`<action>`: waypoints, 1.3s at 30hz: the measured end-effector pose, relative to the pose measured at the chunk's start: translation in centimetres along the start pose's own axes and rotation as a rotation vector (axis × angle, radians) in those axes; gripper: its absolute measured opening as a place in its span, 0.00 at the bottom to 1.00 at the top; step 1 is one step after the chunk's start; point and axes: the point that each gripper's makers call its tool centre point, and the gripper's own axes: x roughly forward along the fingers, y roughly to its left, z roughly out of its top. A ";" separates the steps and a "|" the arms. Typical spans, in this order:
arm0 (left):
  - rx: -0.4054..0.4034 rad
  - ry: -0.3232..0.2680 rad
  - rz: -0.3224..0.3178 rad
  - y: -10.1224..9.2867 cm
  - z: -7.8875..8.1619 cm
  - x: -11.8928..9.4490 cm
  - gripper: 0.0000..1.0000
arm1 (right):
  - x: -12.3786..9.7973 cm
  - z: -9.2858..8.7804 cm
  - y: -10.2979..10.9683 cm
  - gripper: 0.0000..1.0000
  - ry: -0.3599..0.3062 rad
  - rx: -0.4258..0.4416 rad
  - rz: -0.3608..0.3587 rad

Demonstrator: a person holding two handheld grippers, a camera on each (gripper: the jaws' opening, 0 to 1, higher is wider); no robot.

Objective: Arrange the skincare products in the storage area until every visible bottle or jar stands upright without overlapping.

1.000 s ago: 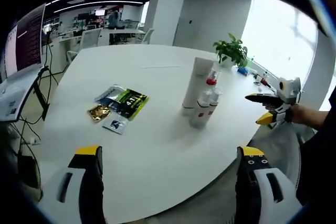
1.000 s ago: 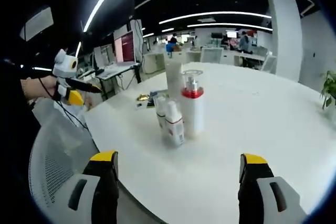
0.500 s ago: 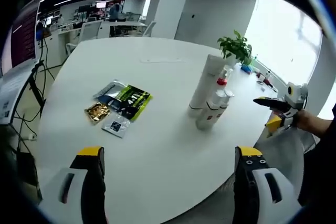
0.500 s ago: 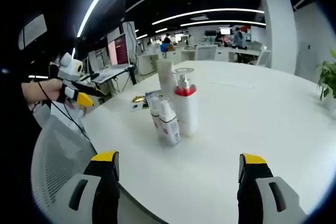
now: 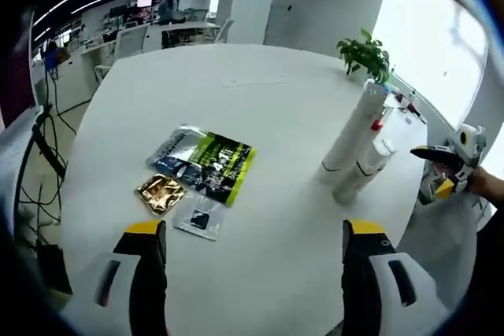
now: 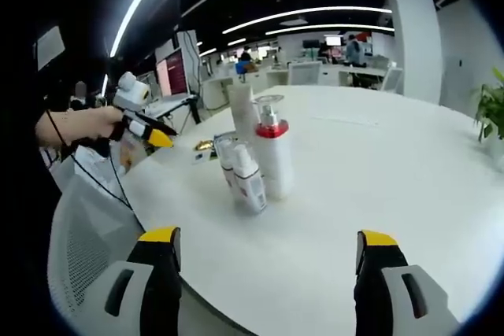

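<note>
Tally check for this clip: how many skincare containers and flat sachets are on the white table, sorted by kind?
Tall white tube: 1
Red-collared pump bottle: 1
Small bottles: 2
Flat sachets: 4
Total: 8

A round white table (image 5: 260, 108) carries flat sachets (image 5: 201, 171), upright skincare bottles (image 6: 253, 159), and a potted plant (image 5: 366, 57).
</note>
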 end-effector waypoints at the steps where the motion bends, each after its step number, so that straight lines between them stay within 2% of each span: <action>1: -0.006 0.005 -0.004 0.4 0.1 0.5 0.84 | 0.0 0.0 0.0 0.95 0.000 -0.002 -0.003; 2: -0.016 0.012 -0.008 1.3 0.3 1.3 0.84 | 0.0 0.0 -0.1 0.95 0.000 0.000 -0.004; 6: -0.050 0.036 0.003 1.6 1.0 2.2 0.85 | 0.0 0.0 -0.1 0.94 -0.005 0.012 -0.006; 9: -0.079 0.029 0.016 3.7 2.5 3.6 0.84 | 0.0 -0.1 -0.4 0.94 0.001 0.024 -0.012; 10: -0.077 0.031 0.024 4.3 2.8 3.9 0.82 | 0.0 -0.2 -0.4 0.94 0.002 0.024 -0.014; 14: -0.053 0.039 0.046 4.5 3.5 4.9 0.78 | -0.1 -0.3 -0.5 0.94 0.008 0.028 -0.024; 19: -0.027 0.052 0.081 6.6 4.6 6.2 0.71 | 0.0 -0.5 -0.5 0.93 0.019 0.035 -0.027; 20: -0.025 0.057 0.094 7.9 4.8 6.8 0.71 | 0.0 -0.6 -0.6 0.93 0.023 0.034 -0.028; 22: -0.030 0.067 0.111 8.8 5.0 7.4 0.70 | 0.0 -0.6 -0.6 0.93 0.026 0.033 -0.031; 24: -0.023 0.066 0.116 8.5 4.8 7.4 0.67 | 0.0 -0.6 -0.6 0.93 0.031 0.036 -0.034; 30: -0.009 0.090 0.162 12.5 4.5 10.4 0.60 | 0.1 -1.1 -0.7 0.91 0.051 0.043 -0.037; 32: 0.002 0.090 0.163 12.3 4.3 9.5 0.59 | 0.2 -1.2 -0.7 0.91 0.057 0.040 -0.037; 35: 0.034 0.106 0.168 12.5 3.9 10.2 0.54 | 0.2 -1.2 -0.8 0.91 0.059 0.041 -0.039; 39: 0.047 0.114 0.195 13.0 3.6 10.5 0.57 | 0.2 -1.3 -1.1 0.90 0.063 0.049 -0.050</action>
